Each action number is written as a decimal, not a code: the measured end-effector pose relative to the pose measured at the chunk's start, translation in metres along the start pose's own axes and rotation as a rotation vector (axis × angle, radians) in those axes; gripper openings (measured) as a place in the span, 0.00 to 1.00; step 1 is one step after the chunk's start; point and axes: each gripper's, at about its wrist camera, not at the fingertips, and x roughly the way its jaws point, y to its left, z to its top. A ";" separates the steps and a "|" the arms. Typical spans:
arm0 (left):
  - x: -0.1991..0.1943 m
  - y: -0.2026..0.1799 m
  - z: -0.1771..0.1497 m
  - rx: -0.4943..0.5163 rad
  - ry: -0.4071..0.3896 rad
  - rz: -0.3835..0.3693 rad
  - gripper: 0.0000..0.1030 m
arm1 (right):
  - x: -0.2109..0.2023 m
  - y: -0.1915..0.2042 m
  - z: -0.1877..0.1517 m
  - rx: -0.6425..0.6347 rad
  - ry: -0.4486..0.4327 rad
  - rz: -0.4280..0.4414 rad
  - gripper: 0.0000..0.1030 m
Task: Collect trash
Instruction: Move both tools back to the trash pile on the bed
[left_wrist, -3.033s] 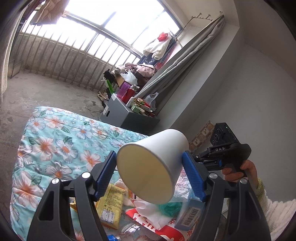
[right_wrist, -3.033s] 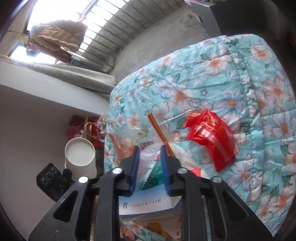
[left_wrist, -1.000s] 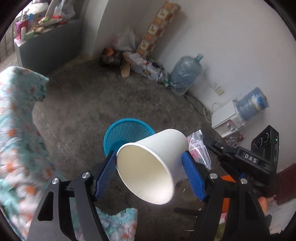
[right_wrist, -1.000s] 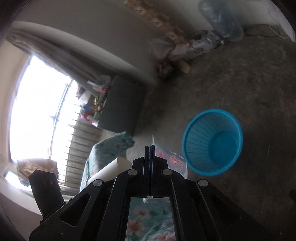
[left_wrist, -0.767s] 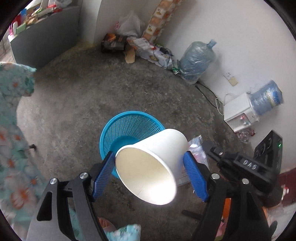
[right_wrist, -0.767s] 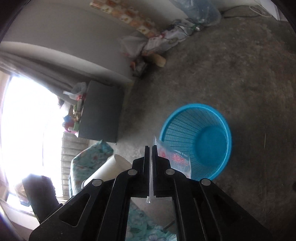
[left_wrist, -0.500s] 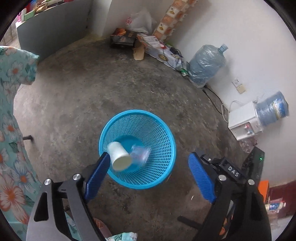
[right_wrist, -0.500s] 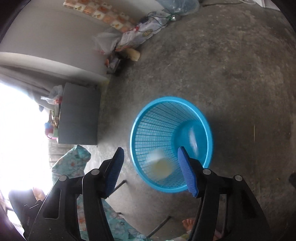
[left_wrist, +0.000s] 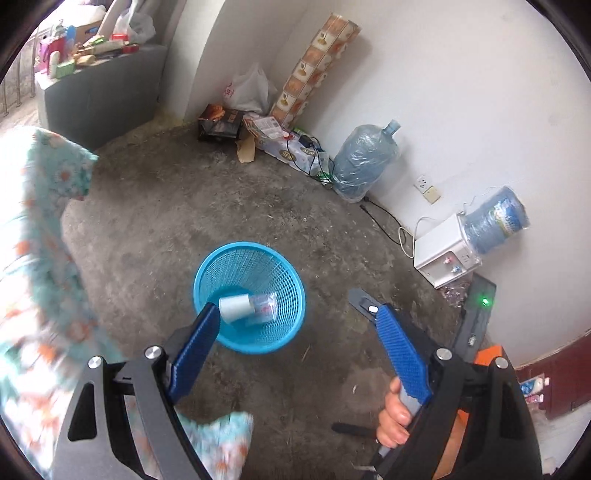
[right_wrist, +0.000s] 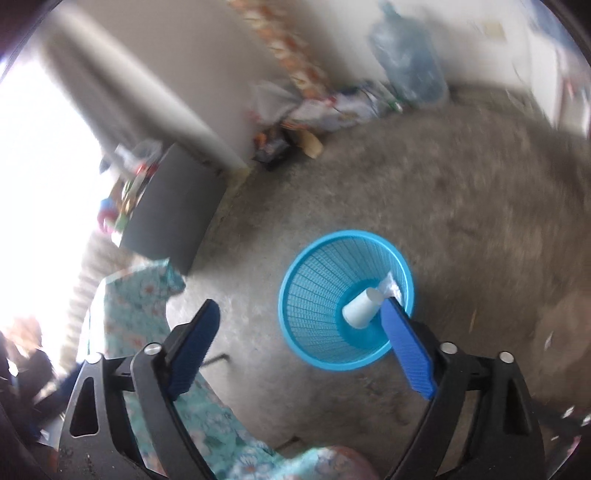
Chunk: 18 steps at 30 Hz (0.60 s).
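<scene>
A blue mesh waste basket (left_wrist: 284, 273) stands on the concrete floor; it also shows in the right wrist view (right_wrist: 314, 280). Inside it lie a white paper cup (left_wrist: 234, 307) on its side and a clear plastic bag (left_wrist: 264, 304); both show in the right wrist view, cup (right_wrist: 360, 308) and bag (right_wrist: 391, 286). My left gripper (left_wrist: 295, 325) is open and empty above the basket. My right gripper (right_wrist: 299, 321) is open and empty above the basket's left side. The right wrist view is blurred.
The floral-covered table edge (left_wrist: 33, 236) is at the left and below. Water jugs (left_wrist: 364, 162), a white dispenser (left_wrist: 445, 254), bags and boxes (left_wrist: 236, 114) line the wall. A grey cabinet (left_wrist: 99, 92) stands at the back left.
Both grippers swung from the table to over the basket, opened and dropped the paper cup and the plastic bag into it. Both have since pulled back from the basket.
</scene>
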 end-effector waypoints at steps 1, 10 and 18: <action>-0.014 0.000 -0.004 -0.002 0.001 -0.005 0.82 | -0.009 0.013 -0.005 -0.043 -0.013 -0.007 0.88; -0.150 0.030 -0.058 0.048 -0.147 0.121 0.93 | -0.069 0.117 -0.066 -0.353 -0.117 -0.139 0.92; -0.275 0.092 -0.116 0.007 -0.331 0.223 0.95 | -0.096 0.203 -0.123 -0.690 -0.215 -0.204 0.92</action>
